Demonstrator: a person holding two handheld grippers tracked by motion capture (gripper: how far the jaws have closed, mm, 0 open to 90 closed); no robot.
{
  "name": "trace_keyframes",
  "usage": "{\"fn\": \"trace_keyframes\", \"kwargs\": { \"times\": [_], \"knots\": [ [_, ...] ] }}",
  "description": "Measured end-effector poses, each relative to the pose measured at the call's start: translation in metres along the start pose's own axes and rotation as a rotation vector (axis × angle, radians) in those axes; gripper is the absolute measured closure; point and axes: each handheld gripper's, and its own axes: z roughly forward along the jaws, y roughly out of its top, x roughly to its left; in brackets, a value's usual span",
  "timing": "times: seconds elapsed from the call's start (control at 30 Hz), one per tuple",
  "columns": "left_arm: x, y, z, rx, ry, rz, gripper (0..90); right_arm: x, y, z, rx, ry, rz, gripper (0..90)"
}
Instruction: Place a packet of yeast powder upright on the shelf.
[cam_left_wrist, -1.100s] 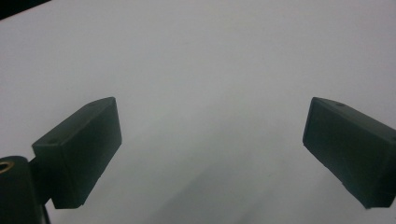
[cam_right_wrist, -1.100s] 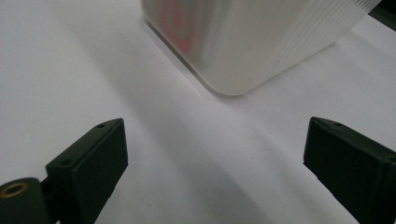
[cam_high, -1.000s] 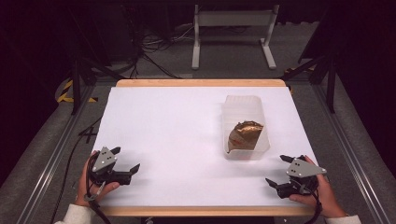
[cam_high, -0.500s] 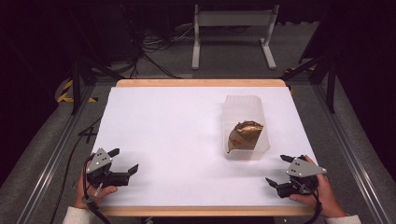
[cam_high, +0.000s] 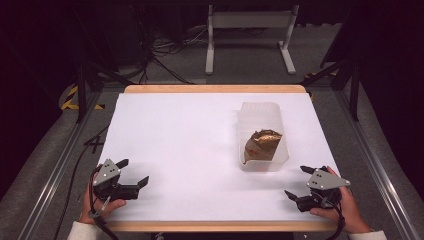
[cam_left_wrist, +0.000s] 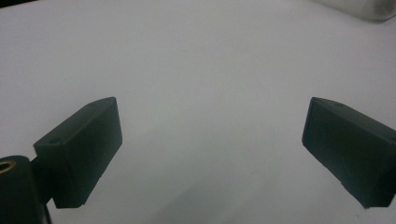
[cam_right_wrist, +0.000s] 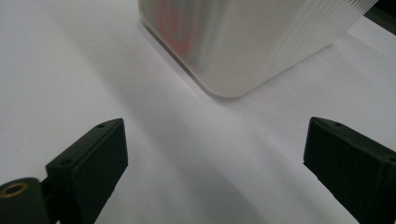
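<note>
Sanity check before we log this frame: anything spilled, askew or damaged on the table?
Nothing stands out. The translucent plastic container stands upright on the white table, square to its edges, with a crumpled brown wrapper inside it and nothing spilled around it. The left gripper and right gripper hover open near the front edge, holding nothing.

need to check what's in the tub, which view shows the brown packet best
The high view: it looks down into the clear tub onto the brown packet. The right gripper view shows frosted tub wall with a red blur behind; the left gripper view shows just a corner of the tub.
</note>
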Motion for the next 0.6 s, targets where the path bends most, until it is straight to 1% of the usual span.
{"fn": "trace_keyframes", "kwargs": {
  "times": [0.1,0.17,0.23,0.33,0.6],
  "knots": [
    [0.0000,-0.0002,0.0008,0.001,0.001,-0.006,5.5,0.0001,0.0000,0.0000,0.003,0.000,0.000,7.1],
    [0.0002,0.0000,0.0014,0.002,0.004,0.001,5.5,-0.0003,-0.0002,-0.0002,0.003,0.001,-0.002,7.1],
    [-0.0002,0.0001,0.0021,0.004,-0.001,-0.004,5.5,-0.0008,-0.0005,-0.0001,0.002,-0.002,0.002,7.1],
    [-0.0004,0.0005,0.0029,0.009,0.001,0.003,5.5,-0.0009,-0.0008,-0.0004,0.001,-0.001,0.001,7.1],
    [-0.0007,0.0009,0.0066,0.019,-0.005,-0.005,5.5,-0.0026,-0.0022,-0.0004,0.002,-0.005,0.009,7.0]
  ]
}}
